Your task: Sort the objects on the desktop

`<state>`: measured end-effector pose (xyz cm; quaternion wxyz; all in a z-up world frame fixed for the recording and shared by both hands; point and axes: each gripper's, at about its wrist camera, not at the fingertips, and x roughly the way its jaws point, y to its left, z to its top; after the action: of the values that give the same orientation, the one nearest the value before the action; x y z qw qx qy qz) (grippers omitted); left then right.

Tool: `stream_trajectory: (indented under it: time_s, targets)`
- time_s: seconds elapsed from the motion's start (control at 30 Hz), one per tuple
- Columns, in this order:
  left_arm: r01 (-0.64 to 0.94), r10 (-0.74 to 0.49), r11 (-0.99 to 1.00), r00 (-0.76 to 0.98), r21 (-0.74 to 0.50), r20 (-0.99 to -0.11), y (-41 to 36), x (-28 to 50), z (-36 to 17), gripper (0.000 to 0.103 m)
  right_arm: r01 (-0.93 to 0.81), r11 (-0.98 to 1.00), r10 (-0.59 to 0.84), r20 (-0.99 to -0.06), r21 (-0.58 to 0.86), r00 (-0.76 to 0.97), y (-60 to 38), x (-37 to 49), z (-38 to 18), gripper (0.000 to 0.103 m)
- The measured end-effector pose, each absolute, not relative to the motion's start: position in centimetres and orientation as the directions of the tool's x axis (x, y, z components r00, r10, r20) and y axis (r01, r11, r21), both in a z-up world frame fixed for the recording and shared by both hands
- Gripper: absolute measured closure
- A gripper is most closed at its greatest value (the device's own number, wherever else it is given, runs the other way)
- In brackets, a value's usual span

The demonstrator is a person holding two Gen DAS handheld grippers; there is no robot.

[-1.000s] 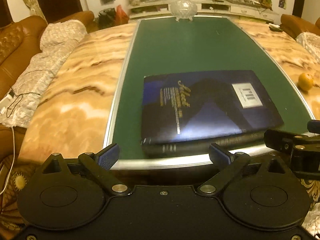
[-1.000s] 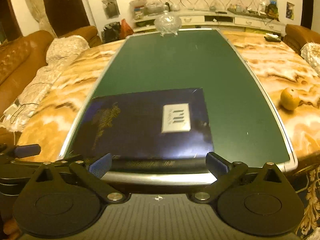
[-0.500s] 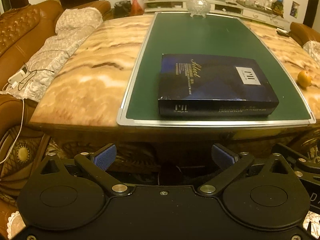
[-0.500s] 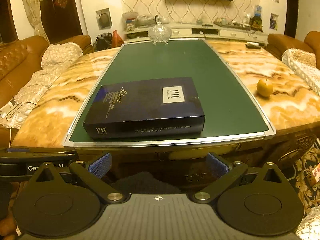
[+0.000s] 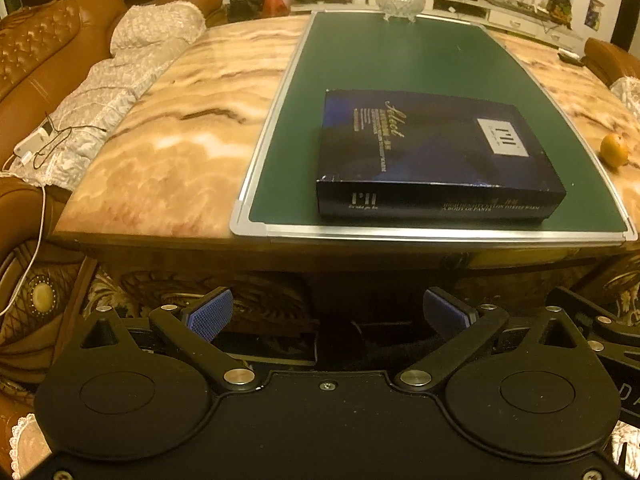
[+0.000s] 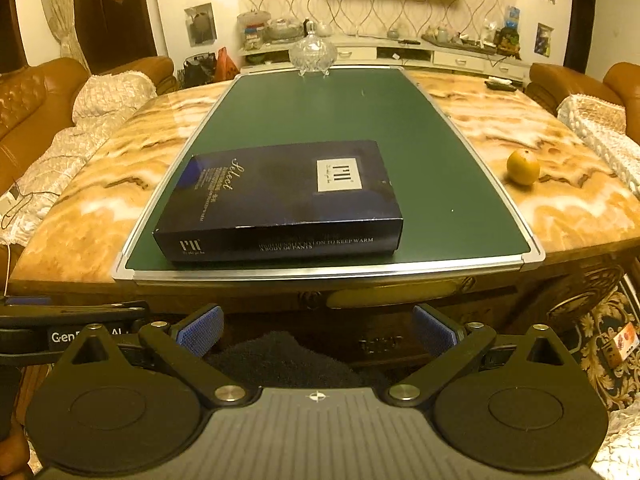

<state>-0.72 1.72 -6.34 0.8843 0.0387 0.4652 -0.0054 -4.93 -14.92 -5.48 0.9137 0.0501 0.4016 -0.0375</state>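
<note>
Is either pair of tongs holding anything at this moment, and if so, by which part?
Nothing is held. The left tongs and right tongs both stand open and empty, short of the table edge. The dark box lies untouched on the green board.

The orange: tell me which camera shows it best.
The right wrist view: there the orange sits whole and well inside the picture, on the marble tabletop beside the green board. The left wrist view shows it smaller and stretched at the right edge.

The table (image 6: 520, 120) looks like shiny, smooth stone, the green board (image 6: 320, 112) is dull with a metal edge, and the dark box (image 6: 276, 200) is smooth cardboard.
</note>
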Motion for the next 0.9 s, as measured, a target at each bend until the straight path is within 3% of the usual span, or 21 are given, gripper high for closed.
stream_trajectory:
  time_s: [0.9]
  targets:
    - [0.059,0.042,0.995,0.528,0.086,-0.848,0.6,1.3,-8.2,0.0,0.139,0.988,-0.036,-0.775,0.067,0.631,-16.1,-2.8,-7.2,0.0]
